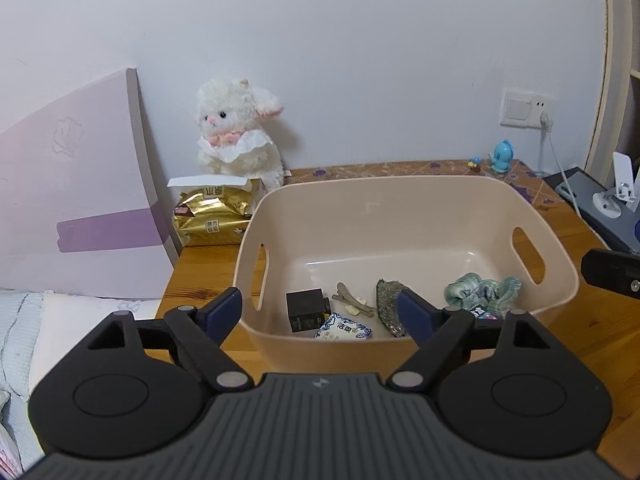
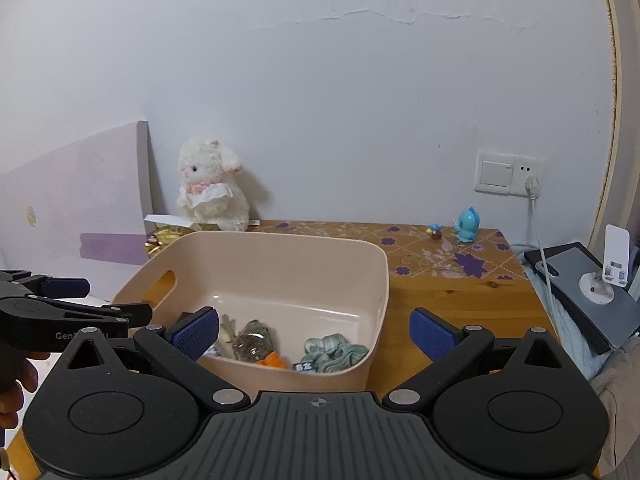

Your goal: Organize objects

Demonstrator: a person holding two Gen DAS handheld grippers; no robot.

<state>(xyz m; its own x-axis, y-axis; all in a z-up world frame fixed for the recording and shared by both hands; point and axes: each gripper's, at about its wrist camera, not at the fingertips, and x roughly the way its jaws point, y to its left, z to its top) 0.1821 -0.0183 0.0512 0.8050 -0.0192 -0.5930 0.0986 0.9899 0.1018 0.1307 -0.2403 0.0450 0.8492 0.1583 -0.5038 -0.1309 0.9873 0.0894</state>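
Inside the beige bin (image 1: 404,216) on the tabletop (image 2: 452,300) lay a soft scrunchie (image 1: 482,289), light, best pinched mid-fabric; left gripper (image 1: 320,312) and right gripper (image 2: 314,334) stood wide, empty, before the bin's near wall

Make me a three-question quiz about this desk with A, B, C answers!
1. Where is the green knitted cloth?
A. inside the beige plastic bin
B. under the wall socket
C. hanging on the wall

2. What colour is the small plastic bird figure?
A. red
B. blue
C. black

3. How is the left tool?
A. shut on a sock
B. holding a spoon
C. open, empty

Answers: 1 A, it lies on the bin floor. 2 B, its body is bright blue. 3 C, the pads stand apart with nothing gripped.
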